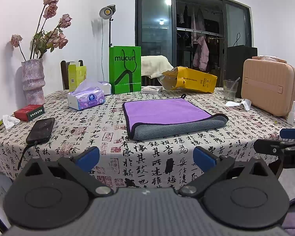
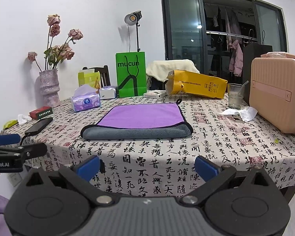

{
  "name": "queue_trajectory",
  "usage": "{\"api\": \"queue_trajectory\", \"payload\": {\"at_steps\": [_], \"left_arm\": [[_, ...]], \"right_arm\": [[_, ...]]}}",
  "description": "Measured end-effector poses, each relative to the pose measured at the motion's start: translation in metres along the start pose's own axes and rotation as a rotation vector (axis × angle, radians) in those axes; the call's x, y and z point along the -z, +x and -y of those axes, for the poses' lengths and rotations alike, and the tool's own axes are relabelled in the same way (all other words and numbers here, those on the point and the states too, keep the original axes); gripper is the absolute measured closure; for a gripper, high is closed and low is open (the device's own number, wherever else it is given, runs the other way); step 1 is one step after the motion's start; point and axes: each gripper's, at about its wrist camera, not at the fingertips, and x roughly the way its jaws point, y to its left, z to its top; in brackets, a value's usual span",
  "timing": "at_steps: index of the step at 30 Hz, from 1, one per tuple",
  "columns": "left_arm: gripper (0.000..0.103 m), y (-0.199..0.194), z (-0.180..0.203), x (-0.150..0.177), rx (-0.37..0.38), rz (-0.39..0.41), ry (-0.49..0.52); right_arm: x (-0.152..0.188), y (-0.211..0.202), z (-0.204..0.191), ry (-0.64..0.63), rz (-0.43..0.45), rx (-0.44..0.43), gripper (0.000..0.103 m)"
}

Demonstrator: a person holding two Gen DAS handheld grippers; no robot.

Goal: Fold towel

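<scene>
Towel [image 1: 167, 116] lies folded on the table [image 1: 186, 157]; both grippers spread wide, holding nothing.

Landmark = towel: purple face up, grey side showing along the rolled fold at the near edge, hanging loop at the far corner. Left gripper [image 1: 146, 157] and right gripper [image 2: 147, 167] hang short of the near table edge, well clear of the towel, side by side. Tissue pack [image 1: 86, 98] and phone [image 1: 41, 130] left of the towel, green bag [image 1: 125, 68] and yellow bag [image 1: 192, 79] behind it, glass [image 1: 230, 90] and pink case [image 1: 269, 86] to its right.
</scene>
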Motion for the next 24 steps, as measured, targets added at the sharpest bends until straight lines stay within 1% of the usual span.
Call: {"api": "queue_trajectory", "payload": {"at_steps": [13, 18, 21, 24], "left_arm": [[0.000, 0.000, 0.001, 0.000, 0.002, 0.000, 0.002], [0.000, 0.006, 0.005, -0.002, 0.008, 0.002, 0.023], [0.000, 0.009, 0.004, -0.004, 0.027, 0.004, 0.044], [0.000, 0.017, 0.002, -0.007, 0.045, -0.011, 0.047]], "right_arm": [[0.001, 0.001, 0.002, 0.009, -0.003, 0.003, 0.000], [0.001, 0.001, 0.002, 0.010, -0.003, 0.000, 0.000], [-0.001, 0.002, 0.006, 0.017, 0.011, 0.012, 0.000], [-0.006, 0.004, 0.012, 0.026, 0.033, 0.034, 0.000]]}}
